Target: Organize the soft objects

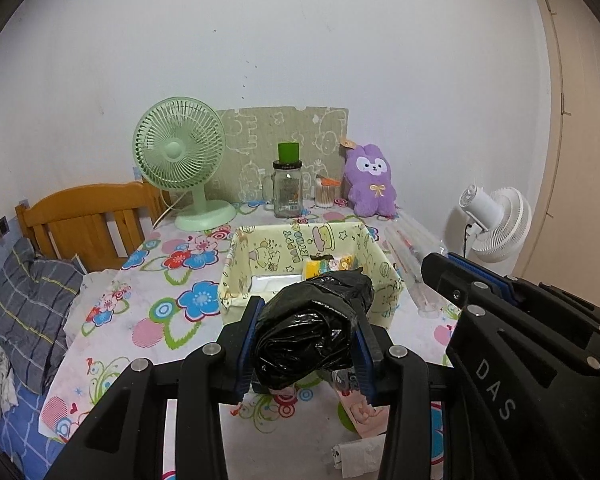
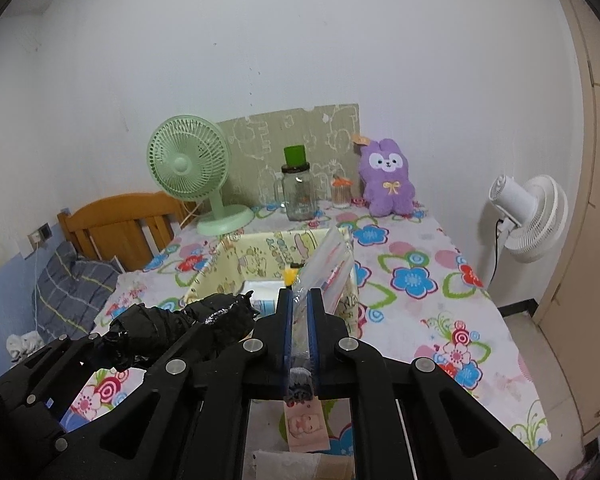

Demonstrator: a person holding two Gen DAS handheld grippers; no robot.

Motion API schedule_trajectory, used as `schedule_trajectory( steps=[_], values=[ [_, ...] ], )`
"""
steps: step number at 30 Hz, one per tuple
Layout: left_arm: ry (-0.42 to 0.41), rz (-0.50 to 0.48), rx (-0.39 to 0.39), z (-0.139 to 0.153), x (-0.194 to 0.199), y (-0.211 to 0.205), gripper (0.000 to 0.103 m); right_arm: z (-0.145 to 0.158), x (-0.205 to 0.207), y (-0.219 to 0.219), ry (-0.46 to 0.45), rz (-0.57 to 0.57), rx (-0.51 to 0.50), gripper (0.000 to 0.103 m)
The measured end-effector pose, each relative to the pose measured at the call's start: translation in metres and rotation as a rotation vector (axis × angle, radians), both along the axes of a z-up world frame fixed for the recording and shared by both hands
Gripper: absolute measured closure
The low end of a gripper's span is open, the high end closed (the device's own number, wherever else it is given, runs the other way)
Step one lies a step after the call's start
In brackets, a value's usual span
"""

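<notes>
Both tools loaded, just short of the yellow storage box

Our left tool is clamped on a roll of black plastic bags; our right tool is pinched tight on a clear plastic packet. The yellow storage box sits on the table just ahead of both. The slick plastic could slide from either grip, or the stiff packet could catch the box rim. We count one roll, one packet, one box, two fans.

A crumpled black plastic bag roll is pinched between blue-padded fingers, raised above the tabletop; a clear flat plastic packet stands upright, clamped before the yellow cartoon-print fabric box.
</notes>
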State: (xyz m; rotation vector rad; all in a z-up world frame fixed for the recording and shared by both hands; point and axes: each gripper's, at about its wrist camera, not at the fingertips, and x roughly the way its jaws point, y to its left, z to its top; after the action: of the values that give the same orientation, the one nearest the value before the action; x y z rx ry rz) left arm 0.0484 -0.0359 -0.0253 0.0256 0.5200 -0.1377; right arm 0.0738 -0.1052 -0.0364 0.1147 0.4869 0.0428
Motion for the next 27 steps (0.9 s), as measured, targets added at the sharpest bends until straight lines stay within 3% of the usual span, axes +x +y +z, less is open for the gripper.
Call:
schedule_trajectory(
  steps=[13,27],
  values=[
    [-0.029,0.002,-0.005,0.016,0.005,0.005,0.062,0.017,0.003,0.003,-0.036,0.004,0.008,0.094],
    [-0.022,0.014,-0.014,0.019,0.038,0.006,0.062,0.021,0.032,0.001,-0.036,0.008,0.024,0.094]
  ],
)
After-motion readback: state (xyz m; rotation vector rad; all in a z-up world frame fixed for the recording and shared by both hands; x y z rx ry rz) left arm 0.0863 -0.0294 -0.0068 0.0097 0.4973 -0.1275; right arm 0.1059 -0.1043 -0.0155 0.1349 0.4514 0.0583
